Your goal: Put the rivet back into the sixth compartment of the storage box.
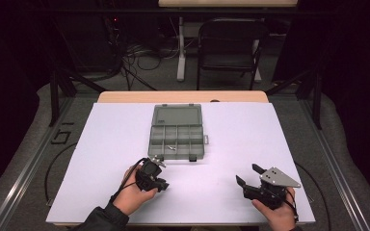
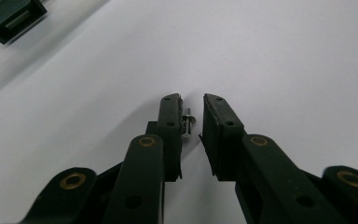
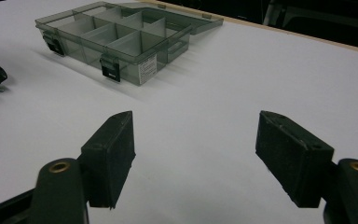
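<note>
Lying open beyond both tongs, organiser box seemingly unobstructed.

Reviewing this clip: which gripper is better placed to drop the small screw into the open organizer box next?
Left. A small metal screw sits between the left gripper's nearly closed jaws, just in front of the open organizer box. The right gripper is wide open, empty and farther off.
</note>
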Demonstrator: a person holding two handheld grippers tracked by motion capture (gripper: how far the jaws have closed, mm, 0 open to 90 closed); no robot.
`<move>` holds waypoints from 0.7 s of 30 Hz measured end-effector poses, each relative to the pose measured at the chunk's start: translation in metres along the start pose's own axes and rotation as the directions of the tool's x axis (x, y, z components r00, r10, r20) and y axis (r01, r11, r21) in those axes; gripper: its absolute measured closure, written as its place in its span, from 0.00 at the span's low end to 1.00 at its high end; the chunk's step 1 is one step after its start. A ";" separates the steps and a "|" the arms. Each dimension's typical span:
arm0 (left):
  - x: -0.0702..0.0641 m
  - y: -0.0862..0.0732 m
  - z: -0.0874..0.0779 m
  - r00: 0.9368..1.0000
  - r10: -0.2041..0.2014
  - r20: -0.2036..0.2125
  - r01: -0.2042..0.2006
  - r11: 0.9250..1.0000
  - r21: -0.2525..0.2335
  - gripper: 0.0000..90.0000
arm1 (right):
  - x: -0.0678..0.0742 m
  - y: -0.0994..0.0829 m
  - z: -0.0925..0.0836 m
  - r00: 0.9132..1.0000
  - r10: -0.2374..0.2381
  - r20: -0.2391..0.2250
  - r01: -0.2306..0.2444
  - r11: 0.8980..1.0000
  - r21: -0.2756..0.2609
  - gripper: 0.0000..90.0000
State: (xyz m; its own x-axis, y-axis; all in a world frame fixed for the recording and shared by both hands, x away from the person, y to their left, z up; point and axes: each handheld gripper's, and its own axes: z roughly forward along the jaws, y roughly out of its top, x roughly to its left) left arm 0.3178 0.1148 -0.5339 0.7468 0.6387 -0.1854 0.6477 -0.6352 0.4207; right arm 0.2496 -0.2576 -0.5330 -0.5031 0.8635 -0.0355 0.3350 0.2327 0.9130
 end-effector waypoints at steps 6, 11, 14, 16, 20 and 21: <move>-0.001 0.000 0.002 1.000 0.003 -0.007 -0.003 1.000 0.007 0.90 | 0.000 0.000 0.000 1.000 0.000 -0.001 0.000 1.000 0.000 0.31; -0.001 0.001 0.002 1.000 0.000 -0.009 0.000 1.000 0.008 0.91 | 0.000 0.000 0.000 1.000 0.003 -0.001 -0.003 1.000 0.001 0.31; -0.001 0.001 0.002 1.000 0.004 -0.014 -0.003 1.000 0.013 0.91 | 0.000 0.000 0.000 1.000 0.002 -0.001 -0.002 1.000 0.001 0.31; -0.001 0.001 0.002 1.000 0.003 -0.012 -0.003 1.000 0.013 0.91 | 0.000 0.000 0.001 1.000 0.003 0.001 -0.003 1.000 -0.004 0.31; -0.001 0.001 0.002 1.000 -0.008 -0.015 0.009 1.000 0.006 0.92 | 0.000 0.000 0.000 1.000 0.002 -0.001 -0.002 1.000 0.001 0.31; -0.001 0.001 0.002 1.000 -0.005 -0.015 0.005 1.000 0.007 0.92 | 0.000 0.000 0.000 1.000 0.002 0.000 -0.002 1.000 0.001 0.31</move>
State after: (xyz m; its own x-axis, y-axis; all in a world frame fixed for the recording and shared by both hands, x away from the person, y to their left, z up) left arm 0.3182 0.1124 -0.5347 0.7412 0.6483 -0.1741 0.6525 -0.6348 0.4139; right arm 0.2500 -0.2573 -0.5332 -0.5025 0.8639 -0.0332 0.3368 0.2309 0.9128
